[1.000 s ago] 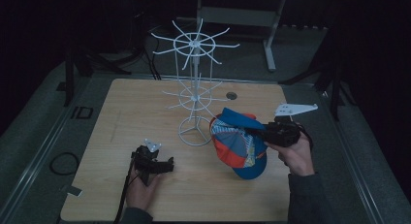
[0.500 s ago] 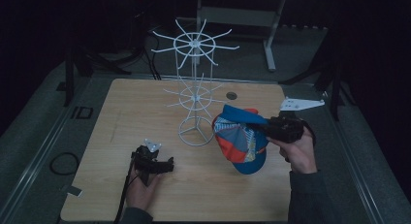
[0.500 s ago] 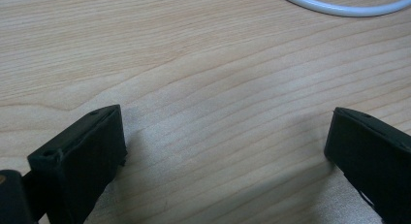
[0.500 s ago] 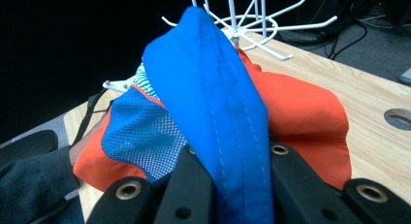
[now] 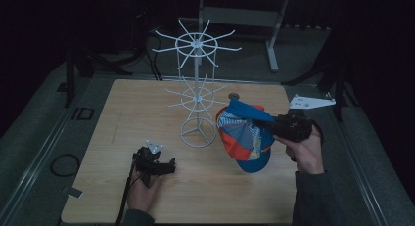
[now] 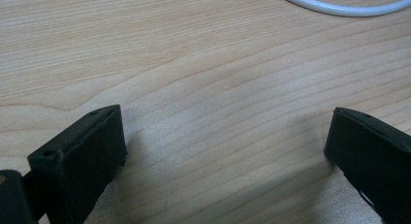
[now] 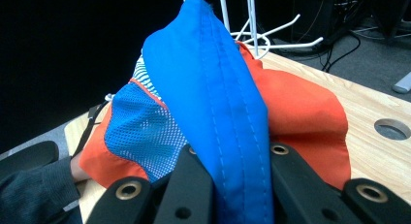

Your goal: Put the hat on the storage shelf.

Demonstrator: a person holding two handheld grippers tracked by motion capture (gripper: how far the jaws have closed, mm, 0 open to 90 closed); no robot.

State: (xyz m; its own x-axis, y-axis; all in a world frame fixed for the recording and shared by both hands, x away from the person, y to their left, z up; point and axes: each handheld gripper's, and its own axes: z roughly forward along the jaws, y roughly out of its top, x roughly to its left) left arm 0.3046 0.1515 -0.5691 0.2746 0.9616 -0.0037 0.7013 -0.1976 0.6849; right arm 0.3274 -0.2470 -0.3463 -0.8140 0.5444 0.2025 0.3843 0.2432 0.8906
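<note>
A blue, orange and striped cap [image 5: 244, 135] hangs above the table's right side, held by my right gripper [image 5: 268, 125], which is shut on its blue edge [image 7: 228, 136]. The cap sits just right of the white wire rack [image 5: 197, 89], whose prongs are bare. My left gripper [image 5: 169, 167] rests low on the wooden table [image 5: 122, 118] at front left, open, with bare wood between its fingers [image 6: 82, 156].
The rack's round base [image 5: 197, 134] stands mid-table; its ring [image 6: 339, 8] shows at the top of the left gripper view. A round hole [image 5: 233, 95] lies in the tabletop behind the cap. Dark floor, stands and cables surround the table.
The right gripper has lifted the cap slightly and tilted it, staying beside the rack. The left gripper has not moved.
</note>
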